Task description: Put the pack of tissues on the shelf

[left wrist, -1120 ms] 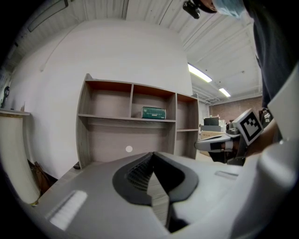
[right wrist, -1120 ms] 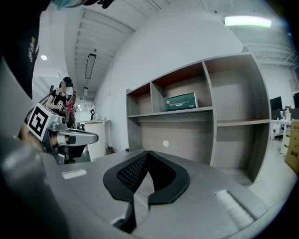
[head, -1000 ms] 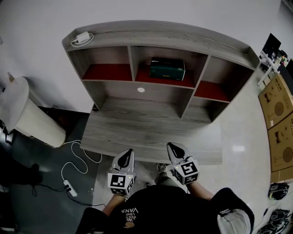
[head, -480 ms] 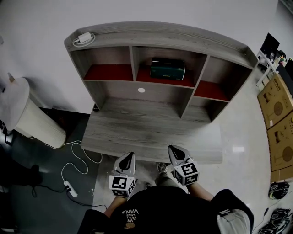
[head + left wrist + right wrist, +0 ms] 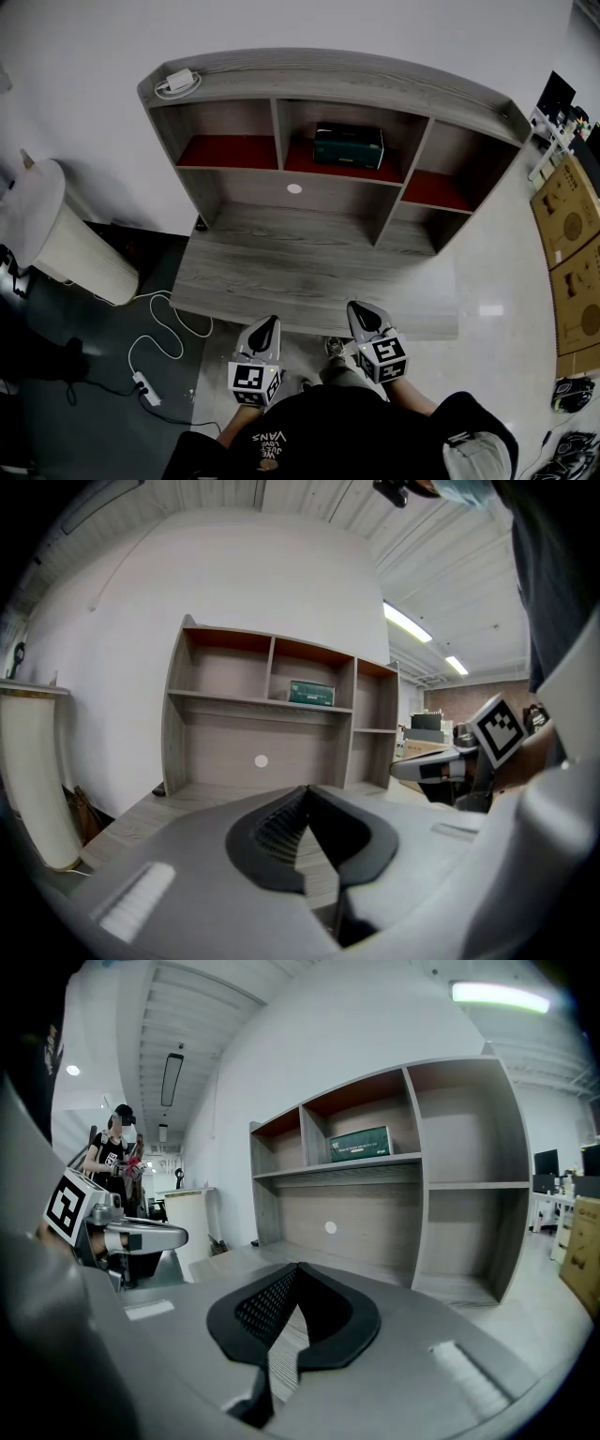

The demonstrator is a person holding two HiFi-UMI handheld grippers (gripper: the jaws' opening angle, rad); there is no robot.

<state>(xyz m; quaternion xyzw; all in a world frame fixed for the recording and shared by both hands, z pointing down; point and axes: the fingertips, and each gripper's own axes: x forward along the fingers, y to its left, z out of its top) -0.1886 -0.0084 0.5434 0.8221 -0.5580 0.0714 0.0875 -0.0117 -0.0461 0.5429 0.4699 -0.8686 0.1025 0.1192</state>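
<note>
While its jaws are pressed together on nothing, the left claw hangs at the near edge of the counter. The right claw, likewise closed and empty, hangs near it on the right, and both point toward the far shelf. The pack of tissues, a dark green box, lies in the middle upper compartment on a red-lined board, well apart from both claws. A white charger with a coiled cable rests on the shelf's top at far left.

Open office-workshop — ceiling strip lights, stacked cardboard boxes.
</note>
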